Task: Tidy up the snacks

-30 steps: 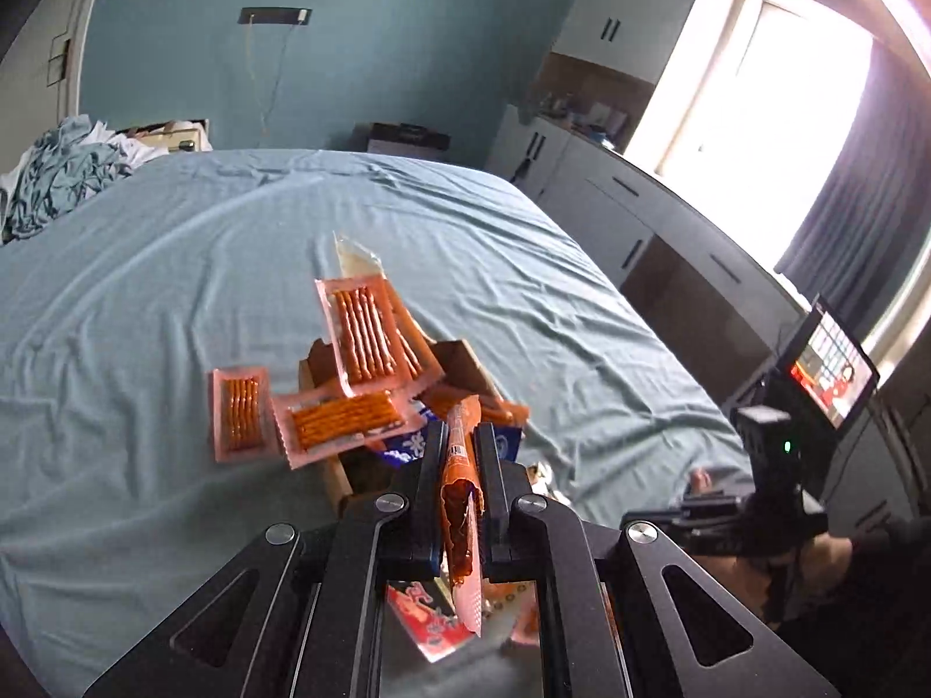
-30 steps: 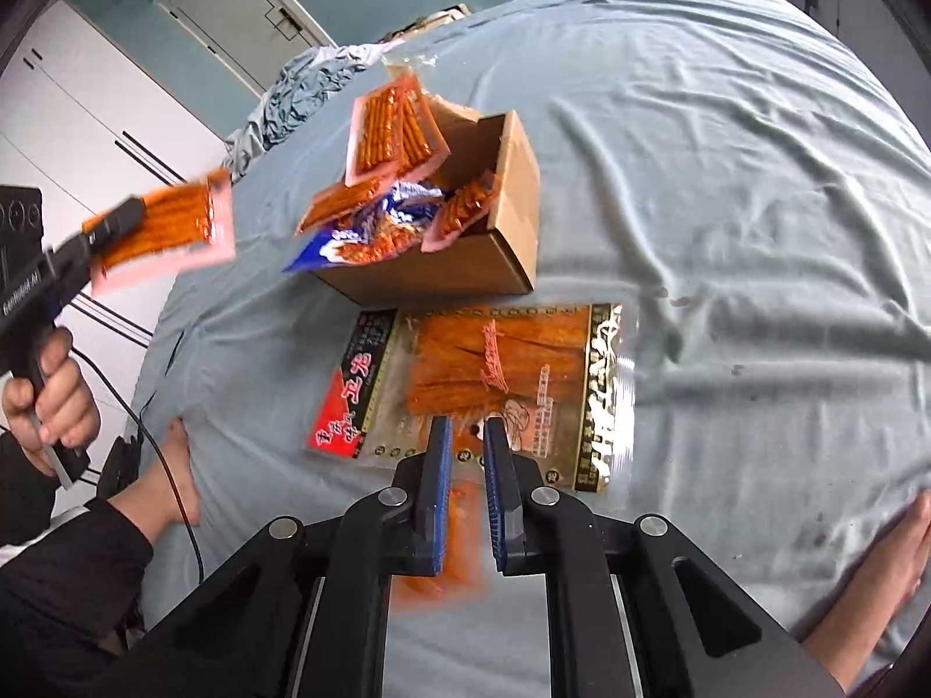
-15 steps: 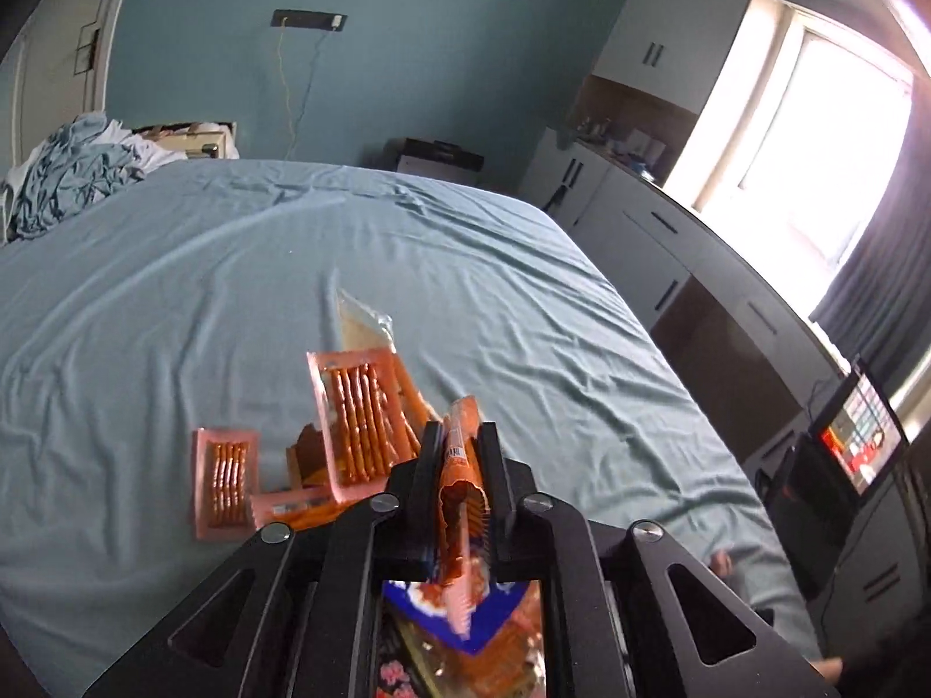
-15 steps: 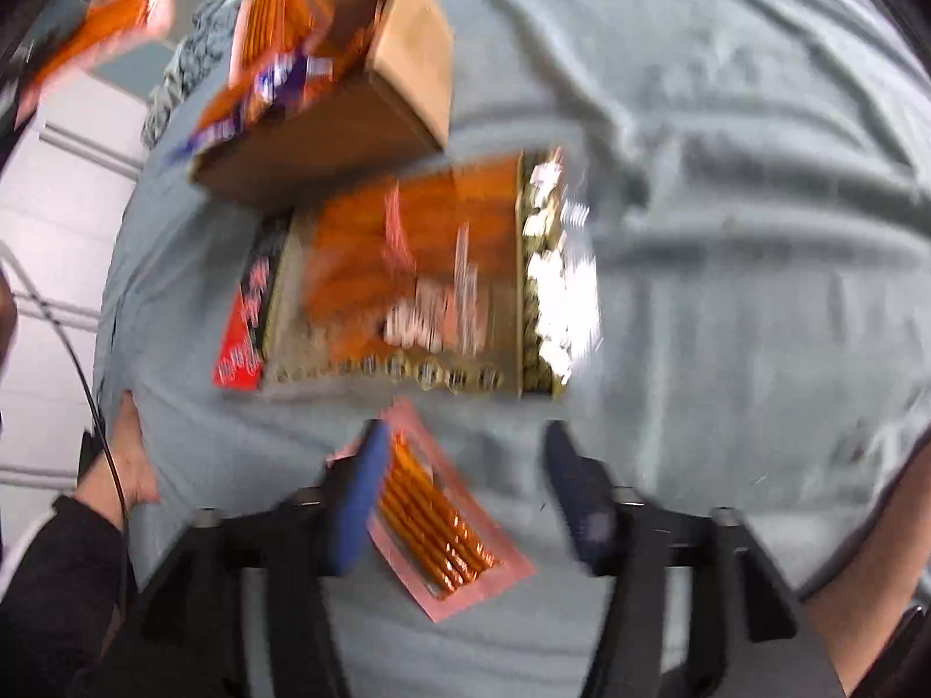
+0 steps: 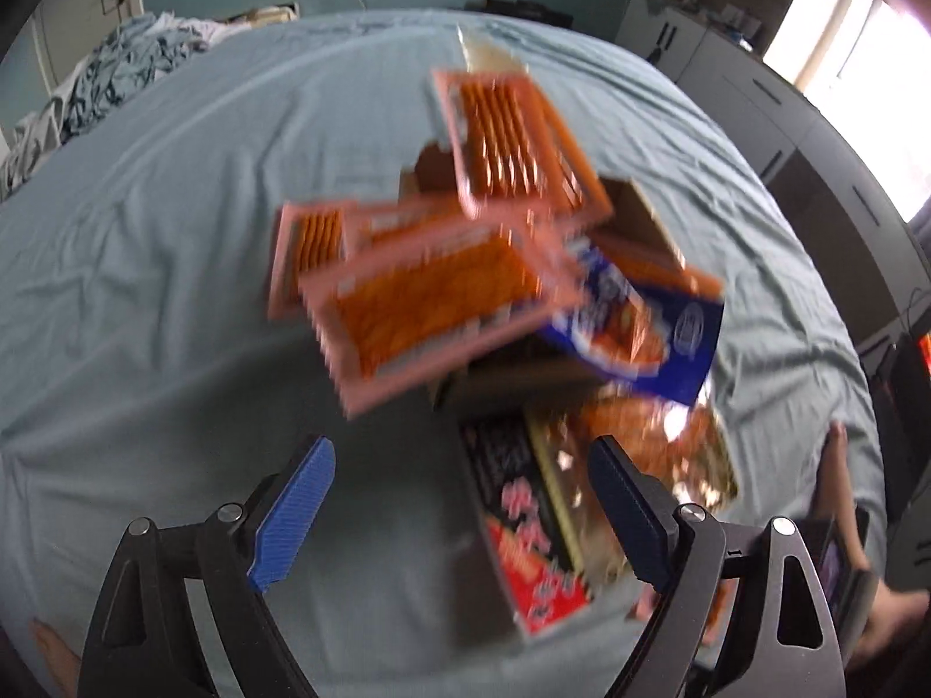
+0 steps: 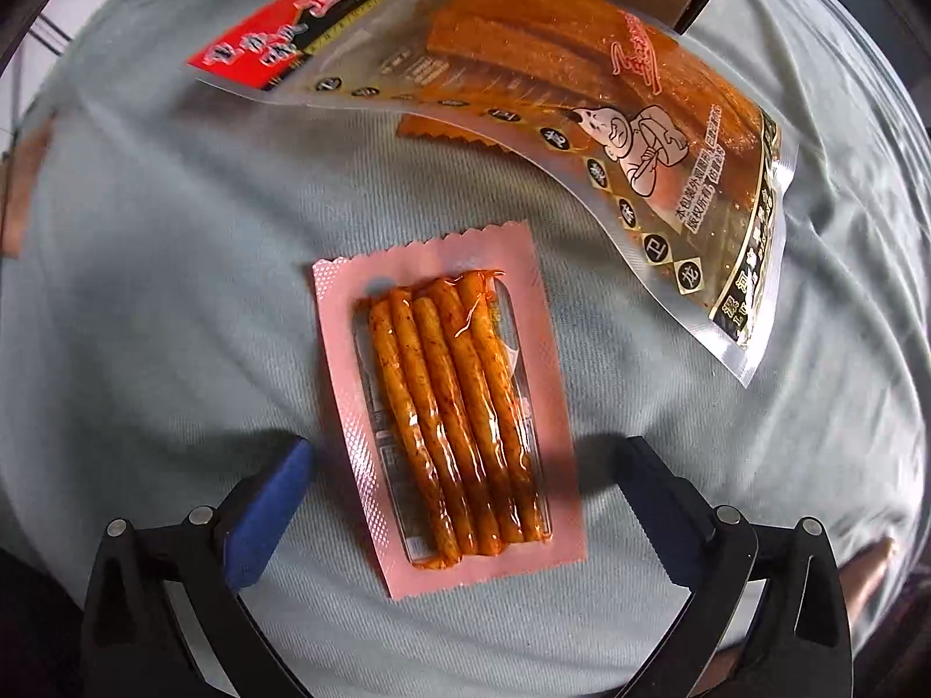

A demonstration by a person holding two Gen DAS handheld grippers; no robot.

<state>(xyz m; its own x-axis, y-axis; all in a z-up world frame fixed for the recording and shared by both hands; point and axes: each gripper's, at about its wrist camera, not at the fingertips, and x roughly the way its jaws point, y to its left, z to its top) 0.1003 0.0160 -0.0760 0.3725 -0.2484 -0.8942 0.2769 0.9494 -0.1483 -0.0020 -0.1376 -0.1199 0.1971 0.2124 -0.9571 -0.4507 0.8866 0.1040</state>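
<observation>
A cardboard box (image 5: 634, 221) on the bed holds several pink-and-orange snack packets and a blue packet (image 5: 640, 326). A blurred pink packet (image 5: 430, 314) hangs at the box's near left side, apart from my open, empty left gripper (image 5: 459, 465). A large clear spicy-strip bag (image 5: 582, 500) lies in front of the box; it also shows in the right wrist view (image 6: 582, 93). My right gripper (image 6: 465, 453) is open, with a pink packet of orange sticks (image 6: 448, 407) lying flat on the sheet between its fingers.
The blue-grey bed sheet (image 5: 145, 244) spreads all around. A pile of clothes (image 5: 116, 70) lies at the far left. White cabinets (image 5: 785, 104) stand along the right. A person's hand (image 5: 844, 465) shows at the right edge.
My left gripper opened and let go of its packet, which now sits at the box. My right gripper opened and came down over the pink stick packet on the sheet.
</observation>
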